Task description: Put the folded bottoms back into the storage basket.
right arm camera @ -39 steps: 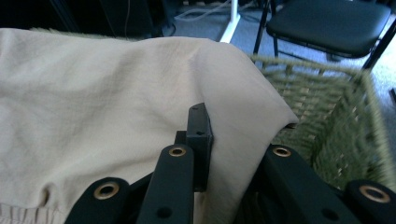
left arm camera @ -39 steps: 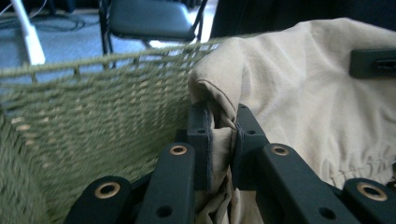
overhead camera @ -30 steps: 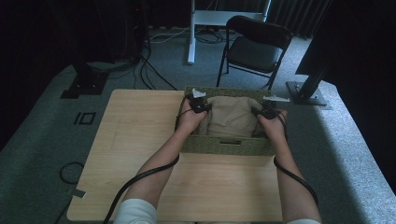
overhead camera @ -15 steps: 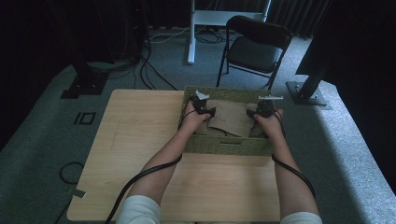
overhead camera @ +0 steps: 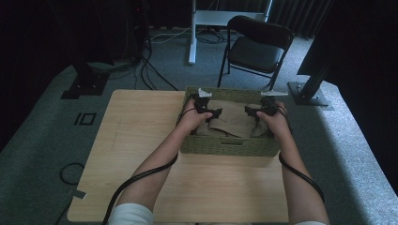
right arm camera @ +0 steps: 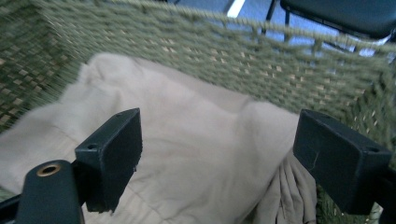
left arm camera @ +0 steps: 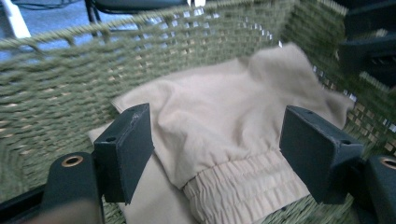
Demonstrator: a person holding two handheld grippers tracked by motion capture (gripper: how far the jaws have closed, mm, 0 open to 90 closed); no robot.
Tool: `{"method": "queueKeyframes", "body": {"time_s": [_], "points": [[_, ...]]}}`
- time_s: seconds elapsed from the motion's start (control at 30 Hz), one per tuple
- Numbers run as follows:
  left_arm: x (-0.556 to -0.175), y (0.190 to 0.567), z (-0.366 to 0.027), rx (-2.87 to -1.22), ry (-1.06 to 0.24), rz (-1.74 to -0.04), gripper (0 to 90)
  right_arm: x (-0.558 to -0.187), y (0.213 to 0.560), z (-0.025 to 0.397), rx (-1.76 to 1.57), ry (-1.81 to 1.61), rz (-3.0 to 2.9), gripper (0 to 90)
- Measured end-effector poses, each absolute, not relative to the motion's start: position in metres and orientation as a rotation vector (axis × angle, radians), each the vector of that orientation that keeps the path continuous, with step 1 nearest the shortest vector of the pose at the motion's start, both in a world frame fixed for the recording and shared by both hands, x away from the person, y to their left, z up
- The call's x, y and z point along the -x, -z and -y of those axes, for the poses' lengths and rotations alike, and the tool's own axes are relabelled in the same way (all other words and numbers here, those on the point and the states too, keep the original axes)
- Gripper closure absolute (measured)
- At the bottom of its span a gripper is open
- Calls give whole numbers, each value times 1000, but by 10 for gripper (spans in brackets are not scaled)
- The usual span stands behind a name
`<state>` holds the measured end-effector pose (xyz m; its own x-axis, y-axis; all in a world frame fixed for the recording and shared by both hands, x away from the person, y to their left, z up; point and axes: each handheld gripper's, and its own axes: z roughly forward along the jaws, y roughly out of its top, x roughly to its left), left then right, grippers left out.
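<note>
The beige garment [left arm camera: 224, 126] lay crumpled inside the woven basket [overhead camera: 225, 146] at the tabletop's [overhead camera: 141, 136] far edge. Both the left tool [overhead camera: 212, 112] and the right tool [overhead camera: 251, 111] hung over it with jaws spread wide, gripping nothing. A good grasp likely meant lowering each onto a thick fold, such as the elastic waistband [left arm camera: 243, 182], clear of the wicker.
</note>
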<state>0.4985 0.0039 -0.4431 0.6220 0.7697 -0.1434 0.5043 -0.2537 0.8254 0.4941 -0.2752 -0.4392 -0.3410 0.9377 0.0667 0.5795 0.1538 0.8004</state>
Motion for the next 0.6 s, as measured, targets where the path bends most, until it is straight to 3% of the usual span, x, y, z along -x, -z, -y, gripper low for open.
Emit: {"method": "queueKeyframes", "body": {"time_s": [0.23, 0.33, 0.6], "points": [[-491, 425, -21, -1874, -395, -1008, 267, -477, 425, 267, -1416, -1123, -2001, 153], [-487, 418, -28, -1930, -436, -980, 267, -471, 422, 264, -1413, -1143, -1983, 153], [-468, 409, -41, -1921, -345, -959, 266, -457, 418, 265, -1385, -1164, -1962, 153]]}}
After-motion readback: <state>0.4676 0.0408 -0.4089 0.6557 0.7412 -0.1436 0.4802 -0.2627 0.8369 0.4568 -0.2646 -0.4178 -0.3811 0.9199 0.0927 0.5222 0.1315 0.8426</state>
